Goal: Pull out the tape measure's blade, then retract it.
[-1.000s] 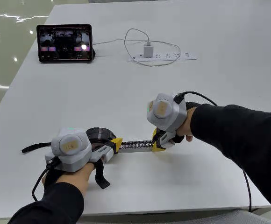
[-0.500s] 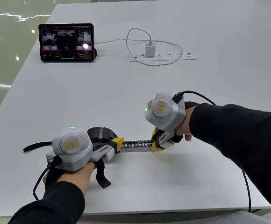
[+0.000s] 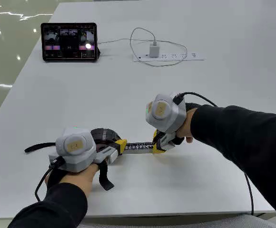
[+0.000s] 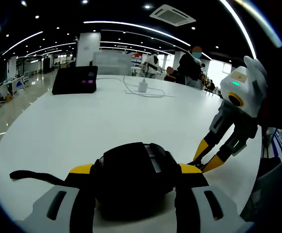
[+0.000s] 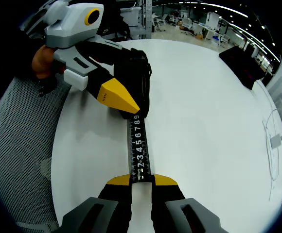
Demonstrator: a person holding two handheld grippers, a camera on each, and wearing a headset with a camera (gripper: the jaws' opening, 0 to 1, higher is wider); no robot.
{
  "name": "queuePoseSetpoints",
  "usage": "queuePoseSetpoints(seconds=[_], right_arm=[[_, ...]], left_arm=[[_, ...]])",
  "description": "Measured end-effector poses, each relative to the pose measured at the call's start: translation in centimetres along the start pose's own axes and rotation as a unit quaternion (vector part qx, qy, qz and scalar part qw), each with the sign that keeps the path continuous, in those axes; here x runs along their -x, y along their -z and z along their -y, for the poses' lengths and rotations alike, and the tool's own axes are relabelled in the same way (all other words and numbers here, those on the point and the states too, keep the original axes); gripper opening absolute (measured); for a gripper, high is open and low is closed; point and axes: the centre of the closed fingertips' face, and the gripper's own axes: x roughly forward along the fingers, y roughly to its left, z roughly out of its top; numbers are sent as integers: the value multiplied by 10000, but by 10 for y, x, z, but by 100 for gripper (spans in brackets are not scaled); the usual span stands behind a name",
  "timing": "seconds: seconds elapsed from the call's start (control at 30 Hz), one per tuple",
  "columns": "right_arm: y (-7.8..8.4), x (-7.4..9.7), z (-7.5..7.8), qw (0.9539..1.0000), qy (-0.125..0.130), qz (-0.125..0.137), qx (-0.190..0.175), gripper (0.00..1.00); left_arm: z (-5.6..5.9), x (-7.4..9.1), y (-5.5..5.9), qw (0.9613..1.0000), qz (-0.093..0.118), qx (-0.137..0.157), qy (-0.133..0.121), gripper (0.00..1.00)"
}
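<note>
Surface: the white counter carries the work, with both tools low over its near part.
Left tool: the left hand-held gripper is clamped across the case, one yellow-tipped jaw on each flank.
Right tool: the right hand-held gripper has its jaws pinched together on the free end of the blade, well apart from the left tool.
Case: the black round plastic tape measure case sits on the counter between the left jaws. It is judged rigid and fairly heavy for its size. The smooth curved shell may rotate or slip in the clamp, so grip across the flat flanks as shown.
Blade: the black steel blade with white numerals runs straight from the case mouth ahead of the right jaws back into their tips, with a short length exposed.
Blade handling: judged thin, springy and stiff only along its length. It is under return-spring tension and its edges may cut. Hold it at the tip, flat face to the pads, and pull in line with the case mouth.
Retract caution: let the blade feed back under control; a free release is likely to whip.
Strap: the black wrist strap trails from the case on the side away from the right tool. It is soft and is not a hold point.
</note>
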Motion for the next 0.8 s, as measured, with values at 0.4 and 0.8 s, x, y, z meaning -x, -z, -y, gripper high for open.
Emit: queuePoseSetpoints(seconds=[0.4, 0.8], right_arm=[[-6, -2, 0, 10000, 4, 75, -11, 11], [-11, -5, -2, 9999, -9, 160, 49, 11]], left_arm=[[0, 0, 0, 10000, 4, 36, 5, 61], [-2, 0, -1, 9999, 26, 163, 17, 61]])
